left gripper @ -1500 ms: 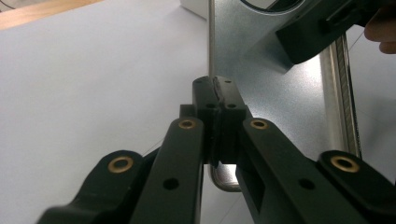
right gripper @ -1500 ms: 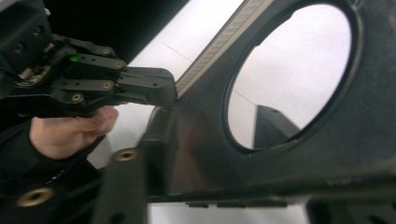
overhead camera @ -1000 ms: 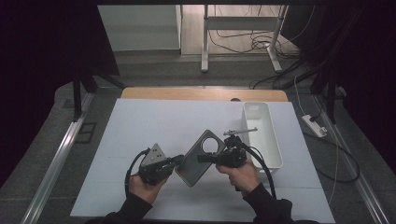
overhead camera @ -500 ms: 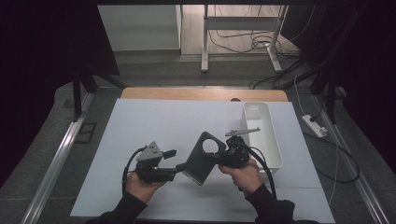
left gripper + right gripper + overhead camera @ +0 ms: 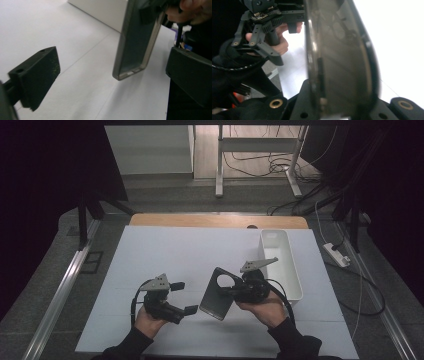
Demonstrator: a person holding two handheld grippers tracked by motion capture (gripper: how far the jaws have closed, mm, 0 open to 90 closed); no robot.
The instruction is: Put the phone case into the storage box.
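No text, label, brand, number or sign can be read on anything here.

Phone case [image 5: 220, 293] sits over the bench [image 5: 175, 255] front, between left tongs [image 5: 183, 297] and right tongs [image 5: 231, 292]. Bin [image 5: 280, 265] lies right of the case, on the bench's right side.
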